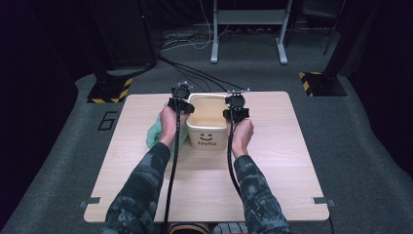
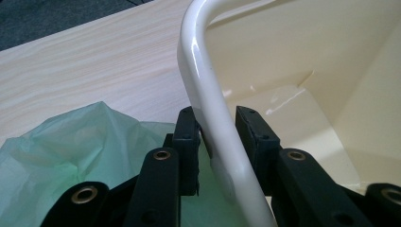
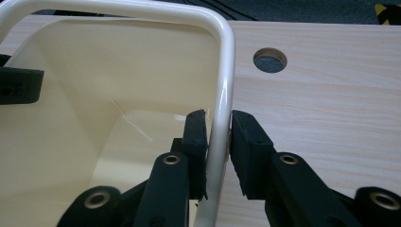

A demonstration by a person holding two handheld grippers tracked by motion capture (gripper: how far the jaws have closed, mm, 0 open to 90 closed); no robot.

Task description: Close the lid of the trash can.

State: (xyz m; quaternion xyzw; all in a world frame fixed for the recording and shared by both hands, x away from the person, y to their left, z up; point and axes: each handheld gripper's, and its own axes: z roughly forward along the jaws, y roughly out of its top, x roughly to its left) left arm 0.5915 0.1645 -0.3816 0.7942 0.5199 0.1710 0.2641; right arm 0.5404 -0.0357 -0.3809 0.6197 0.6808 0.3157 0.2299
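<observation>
Dark room all round, grey carpet floor (image 1: 350,146), black-and-yellow hazard-striped plates (image 1: 111,90) at two stand feet, a grey metal frame (image 1: 248,29) at the back, black cables (image 1: 195,73) trailing across the carpet to the far edge. In the middle, a pale wood-grain bench (image 1: 272,175), with a round hole (image 3: 270,59) through the top on the right side.

On the far half of the bench, a cream plastic tub (image 1: 208,127), open side up, smiley and lettering on the near wall. Just left of it, touching, a crumpled pale green plastic bag (image 1: 155,132).

Both forearms in camouflage sleeves, reaching forward from the near edge, hands level beside the tub. Left hand-held gripper (image 2: 218,137) astride the tub's left rim, one pad outside over the bag, one inside, both pressed to the rim: gripping the tub. Right hand-held gripper (image 3: 218,137) astride the right rim likewise, inner pad against it, outer pad touching or nearly so: clamped on the tub.
</observation>
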